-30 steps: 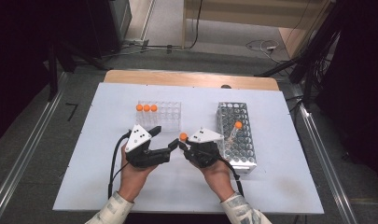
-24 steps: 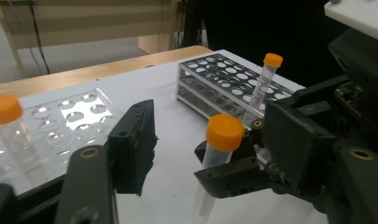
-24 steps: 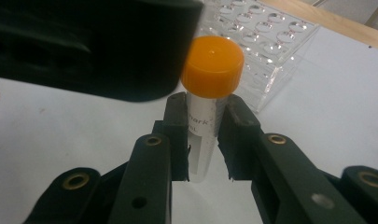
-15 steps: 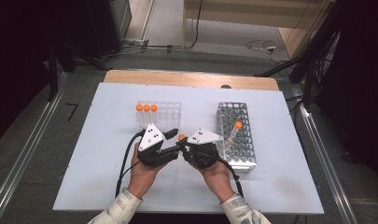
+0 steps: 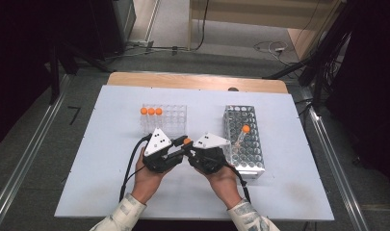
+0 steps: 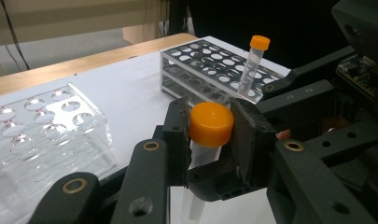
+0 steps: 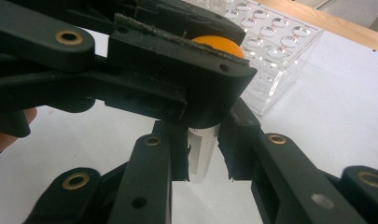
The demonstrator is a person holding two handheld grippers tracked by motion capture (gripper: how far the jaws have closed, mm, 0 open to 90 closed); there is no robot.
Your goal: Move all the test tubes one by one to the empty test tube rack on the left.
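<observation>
This looks like a lab or robotics test room. A white table (image 5: 110, 192) bears a clear plastic tube rack (image 6: 42, 130), left of the left gripper's jaws, and a metal tube rack (image 6: 210, 65) beyond them holding an orange-capped tube (image 6: 253, 60). Aluminium rails (image 5: 19, 168), loose cables (image 5: 269, 48) and grey floor surround the table.

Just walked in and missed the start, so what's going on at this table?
A person is working with two hand-held grippers over a white table. Between them they hold one orange-capped tube: the left gripper has its jaws at the cap, and the right gripper grips the clear body lower down. It looks like a handover or a cap being twisted. A clear rack holds three capped tubes, and a metal rack holds one leaning tube.
</observation>
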